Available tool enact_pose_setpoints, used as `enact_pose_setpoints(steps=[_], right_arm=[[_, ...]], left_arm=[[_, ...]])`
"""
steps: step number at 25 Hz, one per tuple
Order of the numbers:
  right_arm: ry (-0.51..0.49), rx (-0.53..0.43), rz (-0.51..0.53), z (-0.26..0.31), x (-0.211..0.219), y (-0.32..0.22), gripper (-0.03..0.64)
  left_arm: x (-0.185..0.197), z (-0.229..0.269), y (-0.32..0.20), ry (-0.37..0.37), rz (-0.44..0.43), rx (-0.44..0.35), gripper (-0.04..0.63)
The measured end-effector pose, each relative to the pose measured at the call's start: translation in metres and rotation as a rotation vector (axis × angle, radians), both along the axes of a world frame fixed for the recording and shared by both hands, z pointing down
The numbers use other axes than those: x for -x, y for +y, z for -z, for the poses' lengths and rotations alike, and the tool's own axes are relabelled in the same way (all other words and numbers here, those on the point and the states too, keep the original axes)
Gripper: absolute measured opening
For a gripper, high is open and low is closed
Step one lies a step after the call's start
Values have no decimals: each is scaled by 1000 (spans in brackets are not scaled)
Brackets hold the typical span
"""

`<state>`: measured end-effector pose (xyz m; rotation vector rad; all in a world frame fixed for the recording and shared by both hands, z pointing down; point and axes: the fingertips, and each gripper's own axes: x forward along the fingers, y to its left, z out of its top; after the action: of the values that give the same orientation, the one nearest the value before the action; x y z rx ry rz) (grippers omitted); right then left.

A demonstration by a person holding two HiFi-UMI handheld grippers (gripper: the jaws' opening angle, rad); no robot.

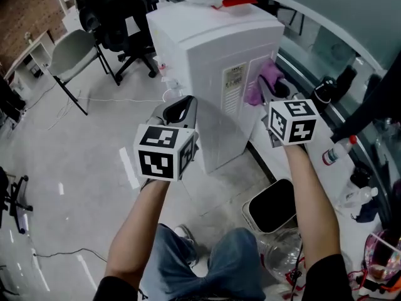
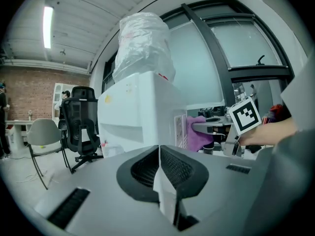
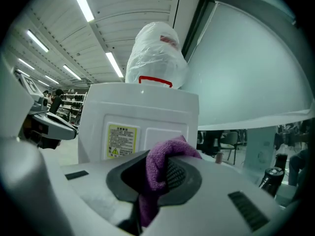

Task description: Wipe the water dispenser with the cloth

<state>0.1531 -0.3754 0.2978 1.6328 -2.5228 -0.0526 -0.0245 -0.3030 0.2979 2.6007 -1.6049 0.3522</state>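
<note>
At the far left of the head view a grey chair (image 1: 71,52) stands on the pale floor (image 1: 75,168), with a black office chair (image 1: 119,8) just behind it, both well apart from my work.

My left gripper (image 2: 158,157) hangs in front of the water dispenser (image 1: 210,46), near its lower front corner but apart from it. In the left gripper view its two jaws are pressed together with nothing between them, so this gripper carries nothing.

The dispenser is a white box that stands upright. A bottle wrapped in clear plastic (image 3: 156,50) sits on top, with a red band at its base. On the panel that faces me there is a yellow-and-white label (image 1: 234,82).

To the right of that label is the purple cloth (image 1: 262,83). My right gripper (image 3: 158,173) has it clamped: in the right gripper view the jaws are closed onto a fold of the cloth, which bulges out above them and trails down between them. The cloth is held up at the labelled panel, beside the label. I cannot tell whether it presses on the surface or sits just off it.

Lower right, a bin with a black liner (image 1: 273,205) stands on the floor near the dispenser's base. Further right, a white bottle with a red cap (image 1: 339,149) lies tilted on the counter (image 1: 326,180).
</note>
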Motion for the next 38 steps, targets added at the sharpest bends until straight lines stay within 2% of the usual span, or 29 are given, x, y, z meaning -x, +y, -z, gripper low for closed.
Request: enact_pose_setpoints(steps=[13,20,28,31,38], right_arm=[[27,12,28,-97,8,2,43],[48,38,28,-137,6,0,43],[42,104,34,-199,15,-1,43],[49,141,31,-226,17,-1,43],[38,209,-5,-278,7,-6,43]], left_arm=[[1,-96,1,-5,26,-5,32],[-4,-131,1,-5,38,1,34],[0,-163,-3,41,66,10,33],[3,-173,-2,36,75,11,32],[-5,-180,-3,38,37,-4,32]])
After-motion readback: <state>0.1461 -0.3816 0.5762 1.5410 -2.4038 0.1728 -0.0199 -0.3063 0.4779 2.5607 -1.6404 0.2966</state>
